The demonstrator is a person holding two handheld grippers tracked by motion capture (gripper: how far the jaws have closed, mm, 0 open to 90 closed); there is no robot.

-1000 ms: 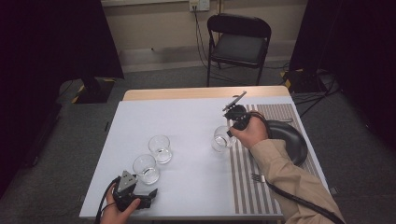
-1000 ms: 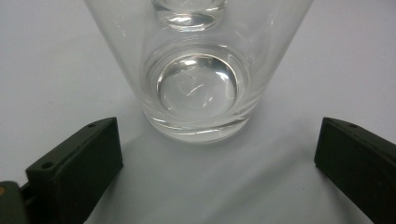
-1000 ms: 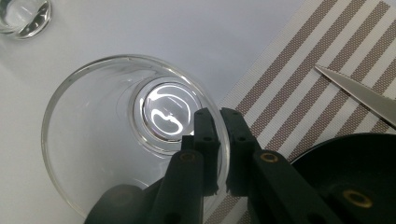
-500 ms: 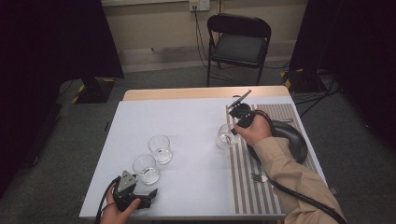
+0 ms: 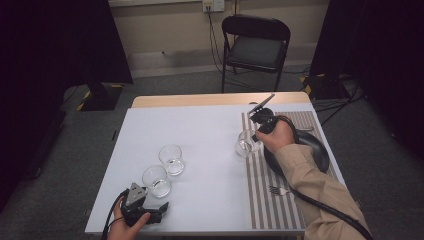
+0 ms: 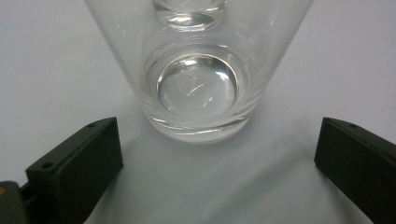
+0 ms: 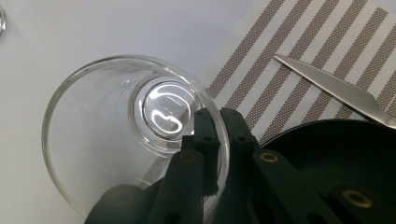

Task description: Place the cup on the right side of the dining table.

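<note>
A glass (image 7: 130, 135) is pinched by its rim in the closed right gripper (image 7: 219, 121) at the mat's (image 5: 280, 200) left edge, seemingly for placing beside the plate (image 5: 312, 150), while the left gripper (image 6: 215, 154) is held open before another glass (image 6: 198, 70) near the worktop's (image 5: 200, 130) front-left corner.

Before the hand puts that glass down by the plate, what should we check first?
1. Right gripper pinches the held glass wall, one jaw inside, one outside: ok.
2. Glass base over the striped placemat edge: ok.
3. Clear of the knife: ok.
4. Clear of the black plate: cannot tell.
5. Left gripper open, apart from the near glass: ok.
</note>
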